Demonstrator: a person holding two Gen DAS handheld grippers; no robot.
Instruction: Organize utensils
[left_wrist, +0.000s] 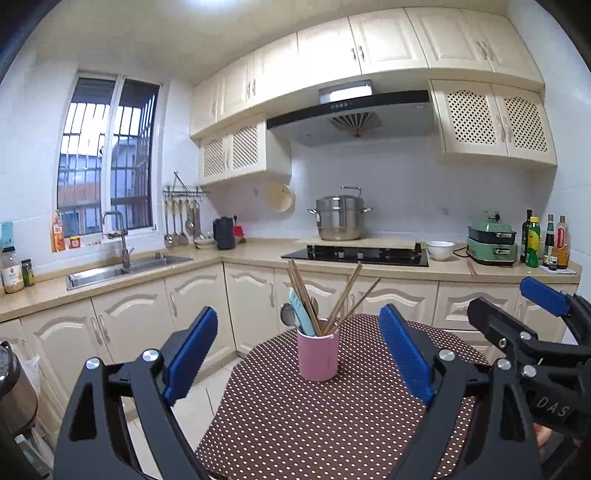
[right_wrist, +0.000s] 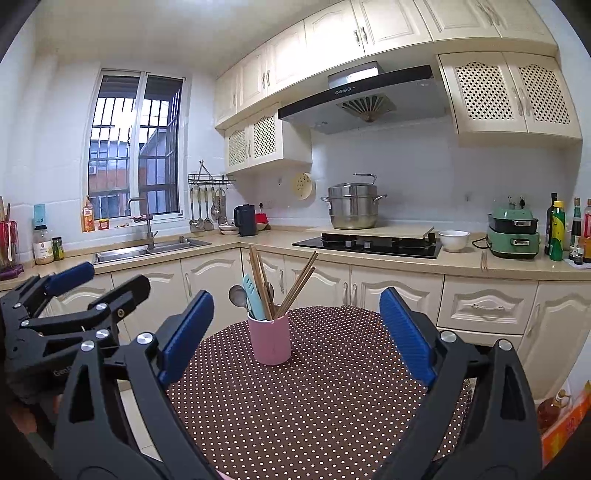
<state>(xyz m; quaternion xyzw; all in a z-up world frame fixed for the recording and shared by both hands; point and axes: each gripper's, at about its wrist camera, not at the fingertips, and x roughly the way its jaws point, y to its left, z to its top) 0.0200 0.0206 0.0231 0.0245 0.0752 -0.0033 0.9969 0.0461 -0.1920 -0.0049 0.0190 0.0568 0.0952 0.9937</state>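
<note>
A pink cup stands upright on a round table with a brown polka-dot cloth. Several wooden chopsticks, a light blue utensil and a metal spoon stick out of it. My left gripper is open, short of the cup, with nothing between its fingers. My right gripper is also open and empty, with the cup ahead and slightly left of it. Each gripper shows in the other's view: the right gripper, the left gripper.
Behind the table runs a kitchen counter with a sink, a black hob beside a steel pot, a white bowl, a green appliance and bottles. Loose chopsticks lie on the counter. A cooker stands low at left.
</note>
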